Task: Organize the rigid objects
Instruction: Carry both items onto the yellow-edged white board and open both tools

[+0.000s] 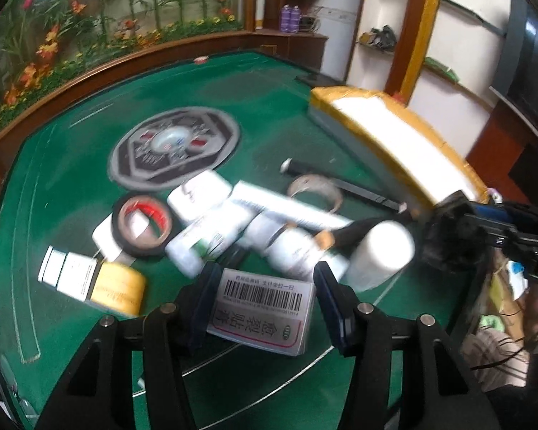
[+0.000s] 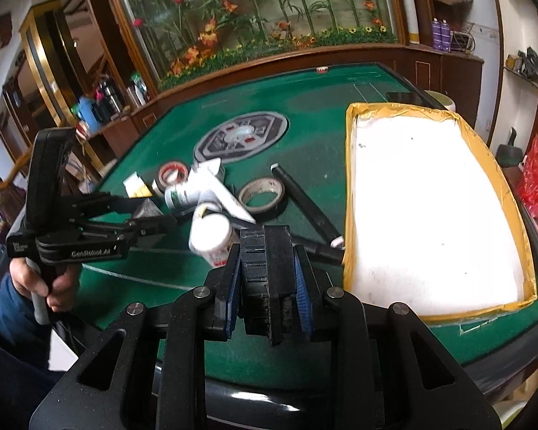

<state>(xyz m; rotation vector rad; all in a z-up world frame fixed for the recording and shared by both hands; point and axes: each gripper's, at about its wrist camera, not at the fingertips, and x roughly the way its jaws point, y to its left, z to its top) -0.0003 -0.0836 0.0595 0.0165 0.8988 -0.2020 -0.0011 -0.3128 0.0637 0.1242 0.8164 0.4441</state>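
The left gripper (image 1: 263,301) clamps a small barcoded medicine carton (image 1: 260,313) across its width, above the green table (image 1: 89,143); it looks light and crushable, so its stiffer edges suit best. The right gripper (image 2: 267,288) pinches a black ribbed plastic block (image 2: 265,279), rigid and slick, near the foam-lined box (image 2: 430,208).

The left gripper (image 1: 265,308) clamps a small grey-and-white box (image 1: 263,313) with a barcode on top, its two pads pressed against the box's sides. Beyond it on the green table (image 1: 71,165) lies a jumble — white bottles (image 1: 211,229), a roll of black tape (image 1: 143,227), a yellow-capped bottle (image 1: 93,281), a clear tape ring (image 1: 315,188). A white tray (image 1: 394,139) edged in yellow tape sits to the right — blurred.
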